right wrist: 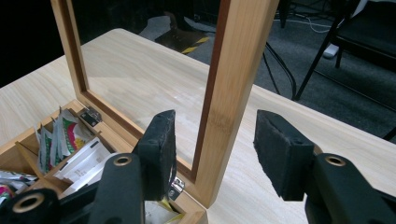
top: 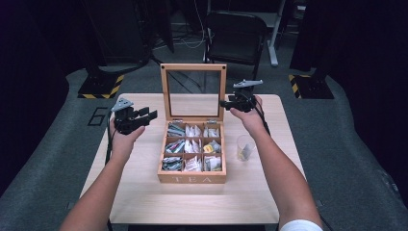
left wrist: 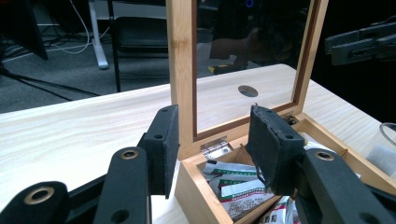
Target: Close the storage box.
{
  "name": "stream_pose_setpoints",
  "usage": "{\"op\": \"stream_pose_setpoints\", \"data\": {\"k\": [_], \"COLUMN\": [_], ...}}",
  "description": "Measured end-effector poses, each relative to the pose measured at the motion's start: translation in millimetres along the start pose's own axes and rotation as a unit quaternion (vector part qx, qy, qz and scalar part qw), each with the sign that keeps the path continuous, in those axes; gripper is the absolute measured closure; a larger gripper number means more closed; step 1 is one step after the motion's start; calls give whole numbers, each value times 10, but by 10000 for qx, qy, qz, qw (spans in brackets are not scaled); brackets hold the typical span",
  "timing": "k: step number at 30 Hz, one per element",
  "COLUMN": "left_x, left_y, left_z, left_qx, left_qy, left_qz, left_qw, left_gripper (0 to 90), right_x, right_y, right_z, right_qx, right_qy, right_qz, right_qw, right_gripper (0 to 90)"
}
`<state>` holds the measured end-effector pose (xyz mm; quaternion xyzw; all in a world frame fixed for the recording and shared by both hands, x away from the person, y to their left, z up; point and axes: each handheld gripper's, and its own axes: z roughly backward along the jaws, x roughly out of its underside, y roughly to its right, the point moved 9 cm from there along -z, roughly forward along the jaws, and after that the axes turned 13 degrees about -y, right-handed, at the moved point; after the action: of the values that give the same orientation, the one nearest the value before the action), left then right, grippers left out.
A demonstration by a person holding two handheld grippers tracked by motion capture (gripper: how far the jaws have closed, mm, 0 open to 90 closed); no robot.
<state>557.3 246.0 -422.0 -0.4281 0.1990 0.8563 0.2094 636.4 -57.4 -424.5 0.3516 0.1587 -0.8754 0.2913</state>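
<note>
A: Jaws of the right gripper stand released astride the lid's right post, pads clear of the wood on both sides. Lid upright on the tea box, mid-table.

B: Left gripper?

A: Also unclenched and empty, left of the box, at the lid's hinge corner.

B: Advice for closing?

A: My judgement: centre the post between the pads, pinch lightly, then swing the lid forward and down about the hinges. Glass cup sits just right of the box; keep that elbow high.
</note>
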Motion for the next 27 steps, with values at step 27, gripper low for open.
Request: {"op": "stream_pose_setpoints", "data": {"k": [27], "left_x": [13], "left_y": [-6], "left_z": [-24], "left_qx": [23], "left_qy": [-28], "left_qz": [31], "left_qw": [10000], "left_gripper": [535], "right_x": [-91], "right_y": [-23], "right_z": [-324], "right_qx": [6], "right_qy": [-85], "right_qz": [-9], "right_qw": [10000], "right_gripper": [461]}}
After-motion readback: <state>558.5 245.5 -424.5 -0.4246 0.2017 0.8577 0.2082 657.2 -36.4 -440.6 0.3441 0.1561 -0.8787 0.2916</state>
